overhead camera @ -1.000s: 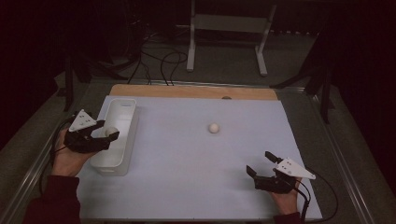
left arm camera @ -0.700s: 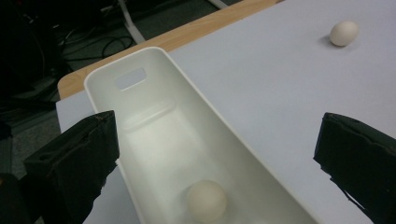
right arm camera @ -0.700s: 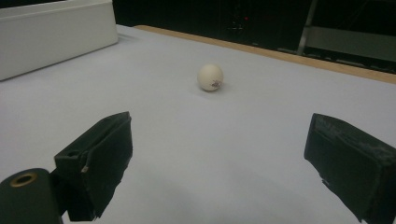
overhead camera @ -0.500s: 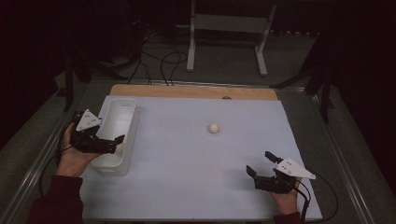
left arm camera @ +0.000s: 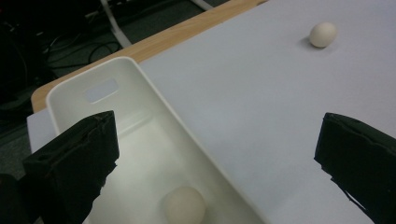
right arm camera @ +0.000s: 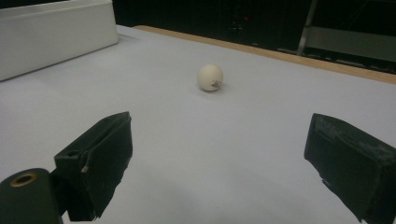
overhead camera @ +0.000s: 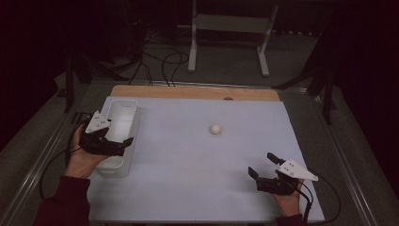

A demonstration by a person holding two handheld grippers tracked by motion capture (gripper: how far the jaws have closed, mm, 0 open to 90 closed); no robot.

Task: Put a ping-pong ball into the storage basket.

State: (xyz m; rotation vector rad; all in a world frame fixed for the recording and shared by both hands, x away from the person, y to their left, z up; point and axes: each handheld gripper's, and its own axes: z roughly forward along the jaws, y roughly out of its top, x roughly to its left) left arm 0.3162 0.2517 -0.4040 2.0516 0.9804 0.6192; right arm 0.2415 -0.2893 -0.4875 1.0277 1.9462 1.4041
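A white bin (overhead camera: 123,117) stands at the left of the pale mat (overhead camera: 197,188). My left gripper (overhead camera: 123,146) hovers over the bin's near end, and its jaws have just been opening. They now stand open with nothing gripped between them. In the left gripper view (left arm camera: 218,128), a cream egg (left arm camera: 184,205) lies on the bin floor (left arm camera: 140,154) below the jaws. A second egg (overhead camera: 215,129) (left arm camera: 322,34) (right arm camera: 210,77) rests on the mat near the middle. My right gripper (overhead camera: 261,163) (right arm camera: 219,123) sits low at the near right, open and facing that egg from some way off.
A wooden strip (overhead camera: 188,92) runs along the mat's far edge. Beyond the table, a metal stand (overhead camera: 230,28) and cables (overhead camera: 160,61) lie on the dark floor. Metal rails (overhead camera: 47,155) border the table on both sides.
The left gripper has shifted slightly over the bin's near end, and its jaws stand wider than before. The right gripper and the egg on the mat have not moved.
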